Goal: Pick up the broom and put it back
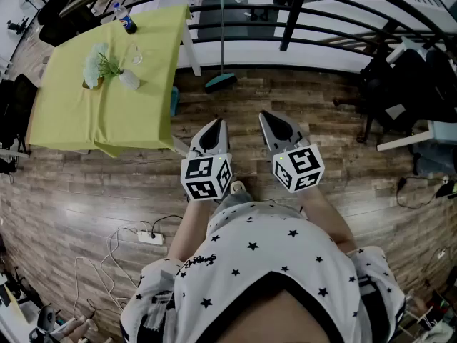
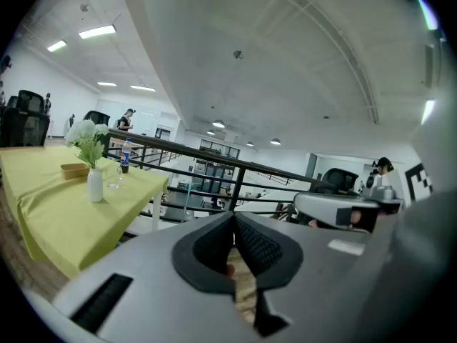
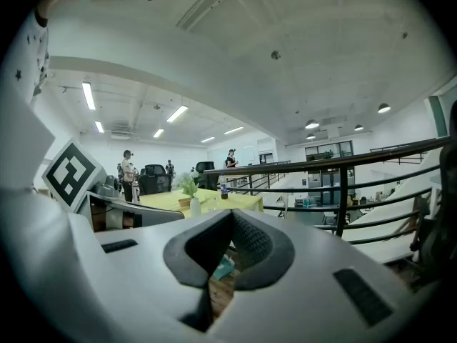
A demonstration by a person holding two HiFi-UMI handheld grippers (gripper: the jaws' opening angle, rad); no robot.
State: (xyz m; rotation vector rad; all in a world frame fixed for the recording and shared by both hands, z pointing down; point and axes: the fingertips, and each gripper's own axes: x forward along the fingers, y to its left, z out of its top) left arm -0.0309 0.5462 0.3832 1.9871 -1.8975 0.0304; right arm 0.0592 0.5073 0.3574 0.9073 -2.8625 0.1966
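Wooden floor [image 1: 321, 120] separates the left gripper [image 1: 218, 124] and right gripper [image 1: 265, 116], fingers of each closed on nothing, from the broom [image 1: 221, 77], so the step in hand is judged the approach; next comes stepping forward, opening fingers and taking the handle. Right of the yellow-green worktop [image 1: 71, 113], the broom stands upright against the black railing [image 1: 294, 16]: thin pale handle, teal head on the floor.

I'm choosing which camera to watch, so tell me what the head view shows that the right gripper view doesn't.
Only the head view: the power strip on the floor and the person's starred shirt. Only the right gripper view: ceiling lights and people standing far off. Both: the yellow table, the railing and the broom, its teal head on the floor by the railing.
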